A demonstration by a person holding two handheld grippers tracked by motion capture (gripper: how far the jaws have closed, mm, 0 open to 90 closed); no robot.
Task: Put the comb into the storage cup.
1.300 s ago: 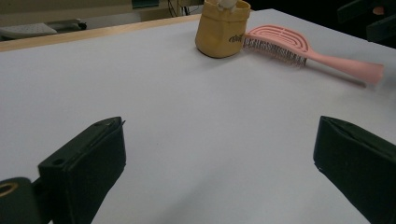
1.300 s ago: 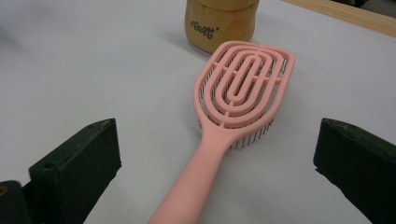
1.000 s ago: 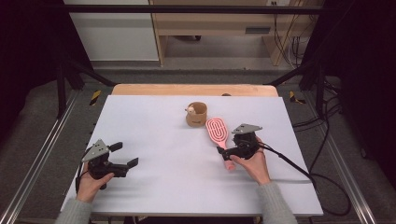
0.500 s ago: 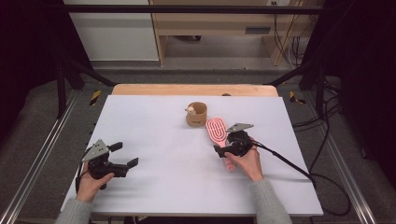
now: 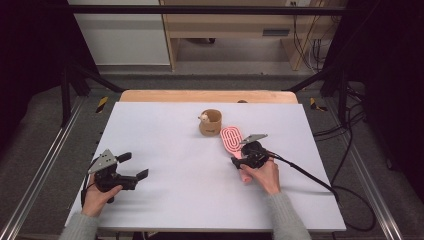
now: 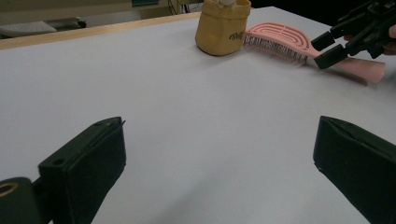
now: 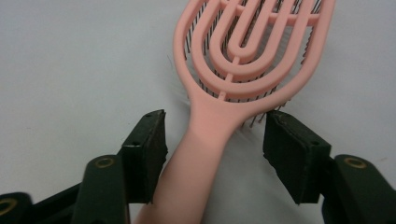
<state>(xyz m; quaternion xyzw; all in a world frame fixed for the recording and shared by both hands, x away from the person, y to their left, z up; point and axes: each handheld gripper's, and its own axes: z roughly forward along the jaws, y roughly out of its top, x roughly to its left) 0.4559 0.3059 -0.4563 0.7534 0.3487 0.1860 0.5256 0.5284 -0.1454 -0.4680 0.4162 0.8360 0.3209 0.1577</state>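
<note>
A pink vented hairbrush (image 5: 230,139) lies bristles down on the white table (image 5: 170,135), right of centre, its handle towards the person. My right gripper (image 5: 238,160) straddles the neck of that handle (image 7: 212,112). Its jaws have just been closing, and a gap still shows on both sides, so it is open. In the left gripper view the brush (image 6: 280,39) and the right gripper (image 6: 329,49) sit at the far right. My left gripper (image 5: 134,166) rests open near the table's front left, with bare table between its jaws (image 6: 219,140).
A tan cup-like container (image 5: 210,122) stands just behind and left of the brush head, almost touching it (image 6: 222,28). A black cable (image 5: 305,175) trails right from the right gripper. A wooden strip (image 5: 210,96) runs along the table's far edge.
The right gripper has shifted slightly left onto the brush handle, and its jaws have narrowed around it. The left gripper has stayed put.
</note>
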